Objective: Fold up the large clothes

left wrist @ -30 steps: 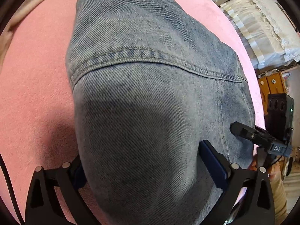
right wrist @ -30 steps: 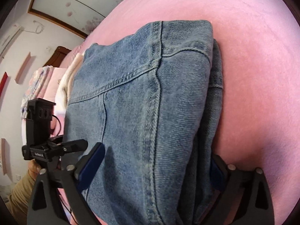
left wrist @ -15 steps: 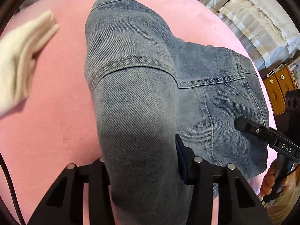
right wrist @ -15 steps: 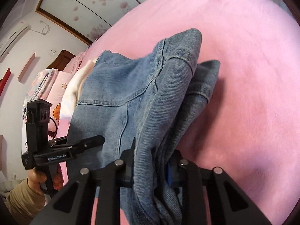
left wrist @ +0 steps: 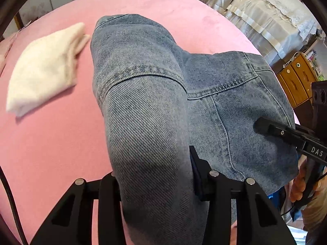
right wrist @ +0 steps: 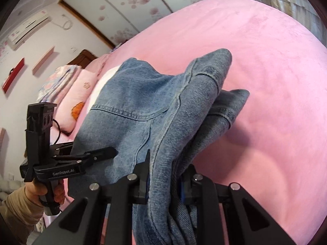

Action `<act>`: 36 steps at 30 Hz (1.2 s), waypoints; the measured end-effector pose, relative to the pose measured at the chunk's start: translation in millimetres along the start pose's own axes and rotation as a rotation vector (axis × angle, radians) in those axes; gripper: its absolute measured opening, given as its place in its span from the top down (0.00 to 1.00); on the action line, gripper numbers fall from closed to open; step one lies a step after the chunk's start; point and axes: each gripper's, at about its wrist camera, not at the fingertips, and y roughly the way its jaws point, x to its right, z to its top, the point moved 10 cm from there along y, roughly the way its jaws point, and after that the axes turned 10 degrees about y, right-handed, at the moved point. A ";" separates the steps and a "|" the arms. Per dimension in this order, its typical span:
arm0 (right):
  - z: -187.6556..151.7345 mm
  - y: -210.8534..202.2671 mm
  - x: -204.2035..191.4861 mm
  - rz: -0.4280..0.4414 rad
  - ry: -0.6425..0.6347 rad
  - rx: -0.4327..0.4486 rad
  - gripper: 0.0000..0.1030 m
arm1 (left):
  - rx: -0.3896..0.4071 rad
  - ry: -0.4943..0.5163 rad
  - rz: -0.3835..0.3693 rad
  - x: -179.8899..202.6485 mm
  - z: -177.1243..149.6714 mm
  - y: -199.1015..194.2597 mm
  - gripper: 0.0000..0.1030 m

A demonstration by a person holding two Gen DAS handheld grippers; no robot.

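Both grippers have just closed on a blue denim garment point(left wrist: 143, 106) over a pink bed point(left wrist: 51, 138). At bottom centre, the left gripper point(left wrist: 153, 175) pinches a thick fold. In the right wrist view, the right gripper point(right wrist: 165, 175) clamps bunched denim tightly. A folded white cloth point(left wrist: 43, 67) lies upper left.

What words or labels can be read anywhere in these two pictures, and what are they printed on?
"DAS": on the side of the right gripper, seen from the left wrist view.
"GenRobot.AI": on the side of the left gripper, seen from the right wrist view.
Air conditioner on the wall: its markings are too small to read.
Denim garment: no readable label shows.
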 end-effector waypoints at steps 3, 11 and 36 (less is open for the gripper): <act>-6.1 4.6 -35.9 0.031 -0.029 -0.021 0.81 | 0.001 -0.028 0.010 -20.8 -10.7 -29.2 0.60; 17.6 32.7 -156.7 0.126 -0.144 -0.040 0.81 | 0.043 -0.082 0.094 -115.4 -4.9 -110.5 0.60; 204.4 281.7 -265.0 0.198 -0.055 0.043 0.81 | 0.102 -0.114 0.189 -428.0 158.8 -33.7 0.57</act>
